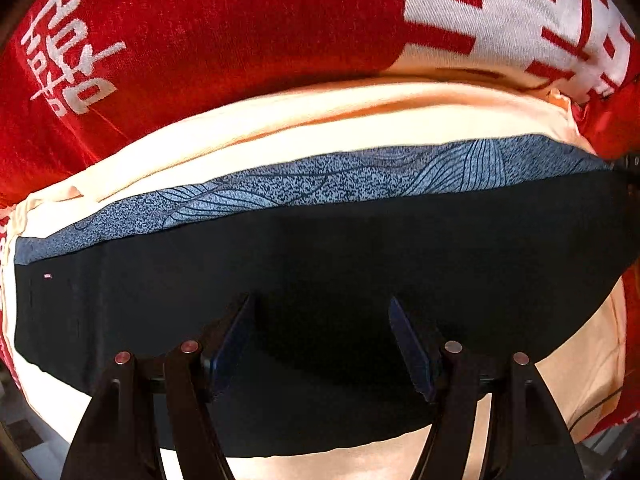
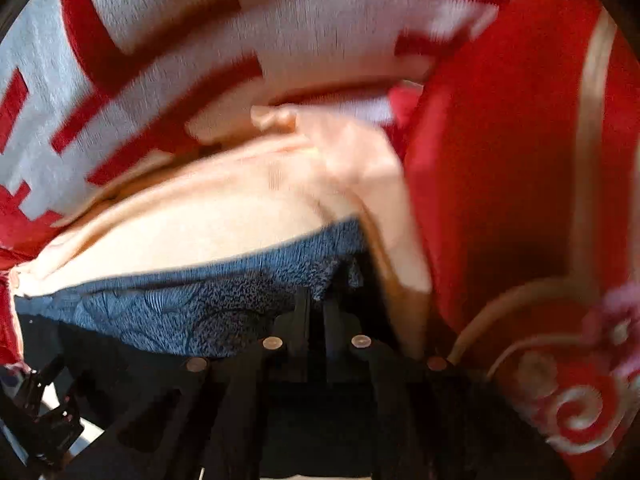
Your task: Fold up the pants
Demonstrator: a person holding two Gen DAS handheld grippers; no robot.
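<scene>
The black pants [image 1: 320, 248] lie folded flat, with a blue patterned band [image 1: 340, 176] along their far edge. They rest on a peach cloth [image 1: 280, 128]. My left gripper [image 1: 322, 312] hovers close over the black fabric, pointing down. It is open, and the fingers [image 1: 240, 332] stand wide apart with nothing pinched. In the blurred right wrist view my right gripper [image 2: 316, 300] is shut, its tips at the right end of the blue band [image 2: 200, 300], beside the black pants [image 2: 100, 352]. Whether any fabric is caught between the tips cannot be told.
A red blanket [image 1: 200, 32] with white characters covers the surface under the peach cloth [image 2: 200, 224]. On the right is a red cushion-like piece with gold trim [image 2: 500, 160]. A black mechanical part [image 2: 44, 412] shows at the lower left of the right wrist view.
</scene>
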